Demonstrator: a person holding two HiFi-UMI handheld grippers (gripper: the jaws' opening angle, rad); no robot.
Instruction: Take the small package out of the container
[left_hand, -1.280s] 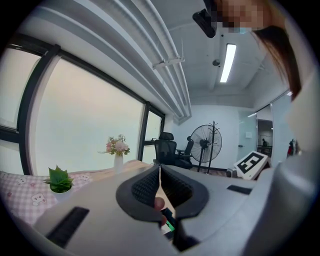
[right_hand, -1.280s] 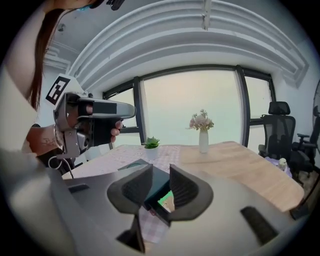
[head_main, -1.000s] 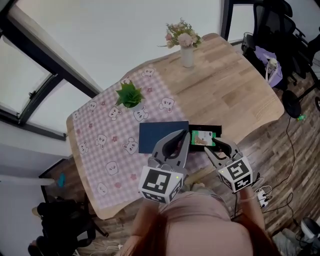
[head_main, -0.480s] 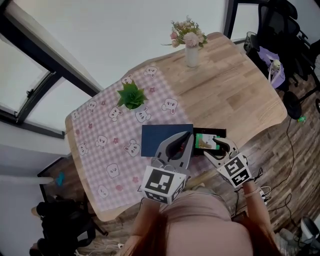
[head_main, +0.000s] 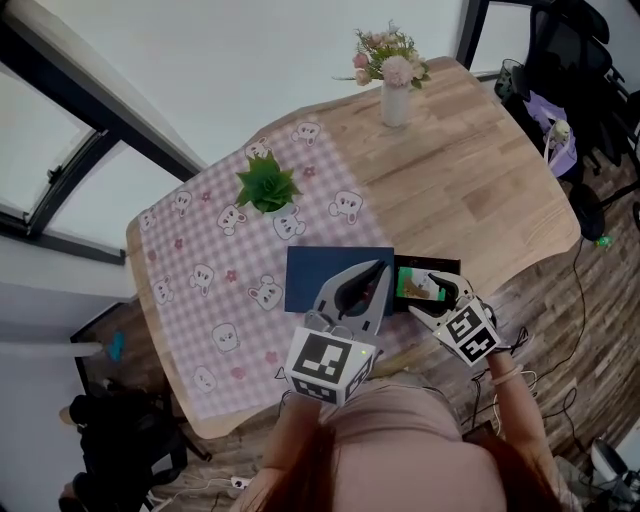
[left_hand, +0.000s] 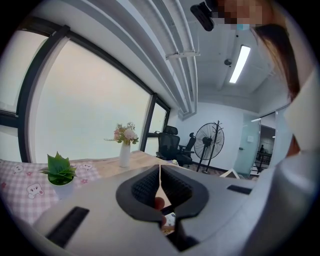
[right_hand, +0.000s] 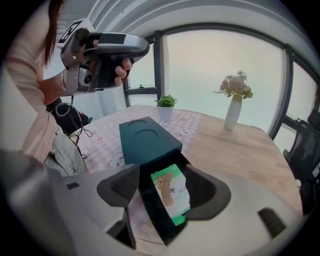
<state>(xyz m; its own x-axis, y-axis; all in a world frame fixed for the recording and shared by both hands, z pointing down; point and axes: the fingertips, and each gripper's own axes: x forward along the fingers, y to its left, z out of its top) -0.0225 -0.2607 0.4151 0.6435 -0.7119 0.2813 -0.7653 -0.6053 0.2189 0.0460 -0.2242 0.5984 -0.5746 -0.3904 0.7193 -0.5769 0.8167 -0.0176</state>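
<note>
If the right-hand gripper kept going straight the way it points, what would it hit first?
Most likely the small green package lying in the open container. The right gripper's jaws have just been opening and frame it, not touching.

The wooden table (head_main: 480, 180) carries a pink checked cloth (head_main: 210, 270) and a flower vase (head_main: 396, 100).

Plant (head_main: 266, 185) on cloth (head_main: 190, 262); flower vase (head_main: 396, 103) on tbl (head_main: 480, 190).

Closed left gripper (left_hand: 160, 174), flower vase (left_hand: 124, 156) beyond
</note>
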